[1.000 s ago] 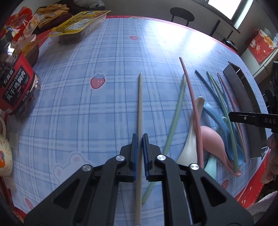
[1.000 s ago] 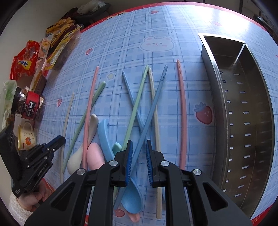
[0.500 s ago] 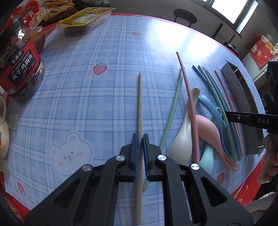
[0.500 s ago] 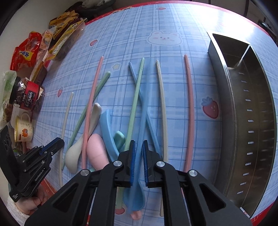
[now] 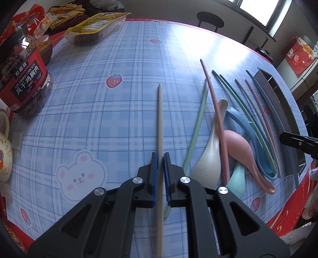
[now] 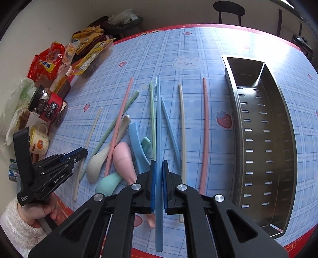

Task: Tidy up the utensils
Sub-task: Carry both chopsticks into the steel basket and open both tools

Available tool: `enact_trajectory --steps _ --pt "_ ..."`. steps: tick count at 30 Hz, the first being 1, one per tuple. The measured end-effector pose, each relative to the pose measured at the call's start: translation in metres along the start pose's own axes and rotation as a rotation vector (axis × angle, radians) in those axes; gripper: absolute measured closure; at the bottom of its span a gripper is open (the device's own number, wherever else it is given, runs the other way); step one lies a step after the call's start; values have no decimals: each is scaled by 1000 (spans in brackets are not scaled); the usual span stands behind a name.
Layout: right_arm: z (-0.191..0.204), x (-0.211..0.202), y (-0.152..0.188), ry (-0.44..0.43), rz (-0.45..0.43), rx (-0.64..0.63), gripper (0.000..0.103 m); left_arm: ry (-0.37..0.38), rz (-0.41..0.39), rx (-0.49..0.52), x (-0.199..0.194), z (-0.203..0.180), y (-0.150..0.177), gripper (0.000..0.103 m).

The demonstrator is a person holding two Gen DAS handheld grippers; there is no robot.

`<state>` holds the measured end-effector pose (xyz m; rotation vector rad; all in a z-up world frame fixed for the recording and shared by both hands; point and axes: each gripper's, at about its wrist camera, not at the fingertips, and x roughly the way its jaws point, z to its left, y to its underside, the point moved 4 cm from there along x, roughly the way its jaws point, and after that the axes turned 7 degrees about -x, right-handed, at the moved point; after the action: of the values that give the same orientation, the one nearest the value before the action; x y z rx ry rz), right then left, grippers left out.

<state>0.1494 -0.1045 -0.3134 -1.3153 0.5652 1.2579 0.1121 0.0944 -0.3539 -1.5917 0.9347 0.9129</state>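
My left gripper (image 5: 160, 156) is shut on a beige chopstick (image 5: 160, 119) that points away over the blue checked tablecloth. My right gripper (image 6: 158, 163) is shut on a blue chopstick (image 6: 158, 119) and holds it above the pile. The pile holds pink (image 6: 205, 127), green (image 6: 152, 111) and beige (image 6: 182, 127) chopsticks and white (image 6: 103, 156), pink (image 6: 123, 158), blue (image 6: 138, 144) and teal (image 6: 108, 182) spoons. The left gripper also shows in the right wrist view (image 6: 82, 151). The steel holder (image 6: 264, 139) lies at the right, with nothing visible inside.
A red-labelled jar (image 5: 21, 79), a mug (image 5: 3, 146) and snack packets (image 5: 97, 25) stand along the table's left and far side. The red table edge (image 5: 288, 216) runs close at the near right. A chair (image 5: 210, 18) stands beyond the table.
My right gripper closed on the blue chopstick and raised it off the pile. My left gripper lifted with the beige chopstick still held.
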Motion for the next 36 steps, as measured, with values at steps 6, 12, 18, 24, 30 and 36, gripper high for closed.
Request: enact_trajectory --steps 6,12,18,24,30,36 --pt "-2 -12 8 -7 -21 24 96 46 32 -48 -4 7 -5 93" --pt "-4 -25 14 -26 -56 35 96 76 -16 -109 -38 25 0 93" --pt "-11 -23 20 -49 -47 82 96 132 -23 -152 -69 22 16 93" --pt "-13 -27 21 -67 -67 95 96 203 -14 -177 -86 -2 17 93" --pt "-28 -36 23 -70 -101 122 96 246 -8 -164 -90 -39 1 93" --pt "-55 -53 15 -18 -158 125 96 303 44 -166 -80 -82 -26 93"
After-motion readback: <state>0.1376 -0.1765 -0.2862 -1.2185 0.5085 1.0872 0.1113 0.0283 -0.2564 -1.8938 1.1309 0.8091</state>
